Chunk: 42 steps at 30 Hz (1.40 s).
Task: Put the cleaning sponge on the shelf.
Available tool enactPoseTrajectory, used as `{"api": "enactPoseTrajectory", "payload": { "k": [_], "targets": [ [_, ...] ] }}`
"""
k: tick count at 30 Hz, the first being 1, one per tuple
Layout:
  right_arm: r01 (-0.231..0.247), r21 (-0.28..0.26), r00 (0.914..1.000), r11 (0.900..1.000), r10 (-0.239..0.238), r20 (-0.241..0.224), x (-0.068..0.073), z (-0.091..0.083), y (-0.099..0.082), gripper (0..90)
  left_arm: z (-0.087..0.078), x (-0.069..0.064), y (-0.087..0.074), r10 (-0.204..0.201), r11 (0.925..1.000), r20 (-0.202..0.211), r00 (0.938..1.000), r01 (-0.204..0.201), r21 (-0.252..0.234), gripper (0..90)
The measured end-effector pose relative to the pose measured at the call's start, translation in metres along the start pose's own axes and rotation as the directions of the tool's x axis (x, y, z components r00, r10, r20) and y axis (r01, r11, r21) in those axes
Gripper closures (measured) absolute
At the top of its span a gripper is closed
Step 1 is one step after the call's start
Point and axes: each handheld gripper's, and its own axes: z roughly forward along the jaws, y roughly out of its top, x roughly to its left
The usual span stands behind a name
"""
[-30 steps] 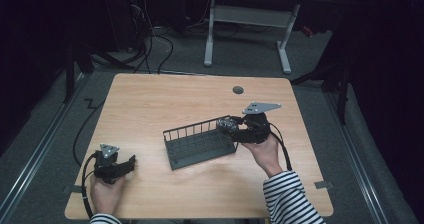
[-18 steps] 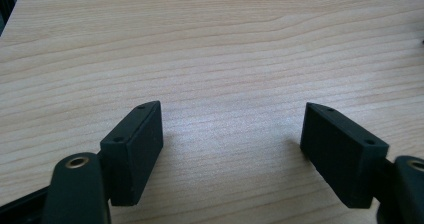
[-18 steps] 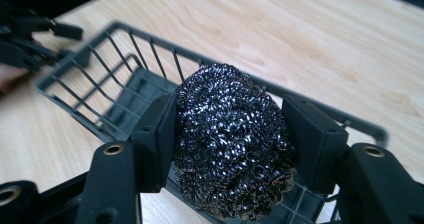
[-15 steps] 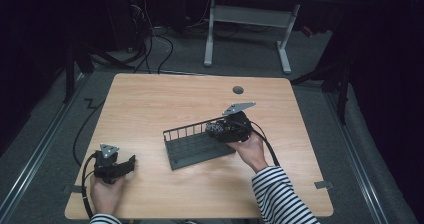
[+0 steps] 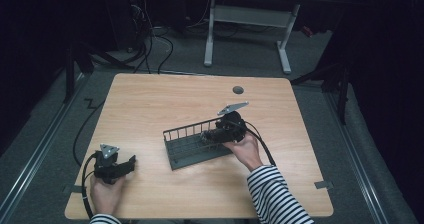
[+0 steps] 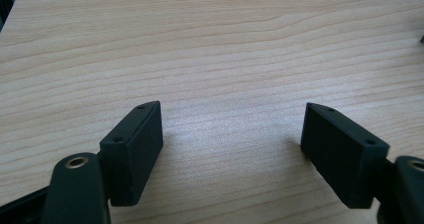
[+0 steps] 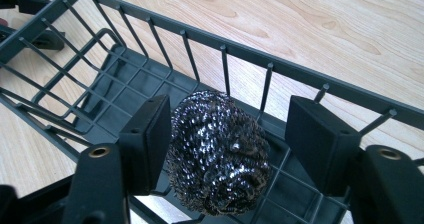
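Wooden table [image 5: 150, 109] under everything. Dark wire basket [image 5: 192, 143] near its middle. Right gripper [image 5: 212, 135] reaching into the basket's right end, jaws just opened, apart around the steel-wool scourer [image 7: 217, 156] resting on the basket floor. Left gripper [image 5: 127, 165] low at front left, jaws wide apart over bare wood.
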Motion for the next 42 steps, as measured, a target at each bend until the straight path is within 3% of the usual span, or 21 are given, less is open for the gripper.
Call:
{"api": "enactPoseTrajectory", "payload": {
  "k": [4,8,12,30,42],
  "targets": [
    [-0.002,-0.015,1.0,0.9999,0.002,0.001,0.0,-0.006,-0.001,33.4,0.0,0.0,0.0,0.0,1.0,0.0,1.0,0.0,0.0,25.3],
    [-0.001,-0.066,1.0,0.9978,0.001,0.006,0.0,-0.021,-0.002,34.6,0.0,0.0,0.0,-0.001,1.0,0.0,1.0,0.001,0.0,25.3],
    [-0.001,-0.085,0.9998,0.9964,0.003,0.018,-0.002,-0.035,-0.002,36.7,0.0,0.0,0.0,0.0,1.0,0.001,1.0,0.0,0.001,25.3],
    [-0.053,-0.168,0.9943,0.9843,0.068,0.082,-0.025,-0.085,-0.018,37.8,0.0,0.0,0.0,0.0,1.0,0.0,1.0,0.0,0.0,25.3],
    [-0.102,-0.22,0.9842,0.9701,0.131,0.119,-0.038,-0.118,-0.04,38.7,0.0,0.0,0.0,0.0,1.0,0.0,1.0,0.0,0.0,25.3]
  ]
}}
